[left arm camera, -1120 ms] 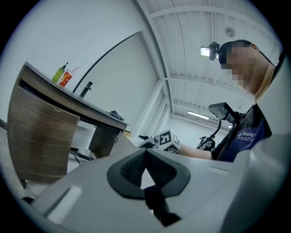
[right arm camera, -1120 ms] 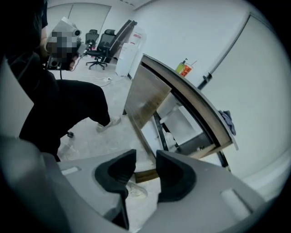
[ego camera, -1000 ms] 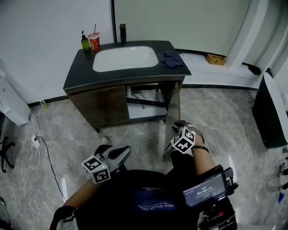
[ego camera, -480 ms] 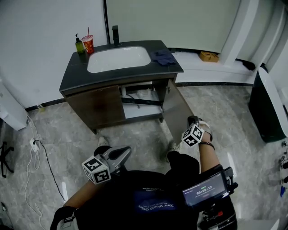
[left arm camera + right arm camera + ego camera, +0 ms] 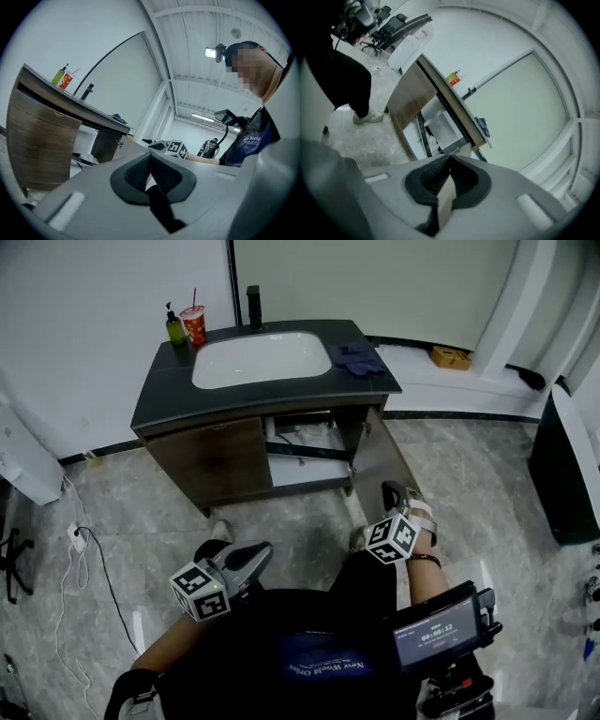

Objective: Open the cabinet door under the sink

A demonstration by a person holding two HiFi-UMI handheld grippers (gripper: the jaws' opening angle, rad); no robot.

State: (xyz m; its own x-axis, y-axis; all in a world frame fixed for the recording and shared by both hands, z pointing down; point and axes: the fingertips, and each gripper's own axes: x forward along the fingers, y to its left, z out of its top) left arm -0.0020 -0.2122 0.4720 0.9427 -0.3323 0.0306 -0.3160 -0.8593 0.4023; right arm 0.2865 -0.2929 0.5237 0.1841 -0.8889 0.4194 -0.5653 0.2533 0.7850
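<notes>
The dark-topped sink cabinet stands ahead with its left door closed. Its right door is swung out toward me, showing the pale shelf and pipes inside. My right gripper is at that door's free edge. In the right gripper view its jaws are shut on the thin beige door edge. My left gripper hangs low by my knee, short of the cabinet. It holds nothing and its pads meet at the tip. The left gripper view also shows the closed left door.
A green soap bottle, a red cup with a straw, a black faucet and a dark cloth sit around the white basin. A white appliance and cable lie left, a black bin right.
The right door has swung from nearly edge-on to well open, out to the right. My right gripper came back toward me with it. The left gripper stayed put.
</notes>
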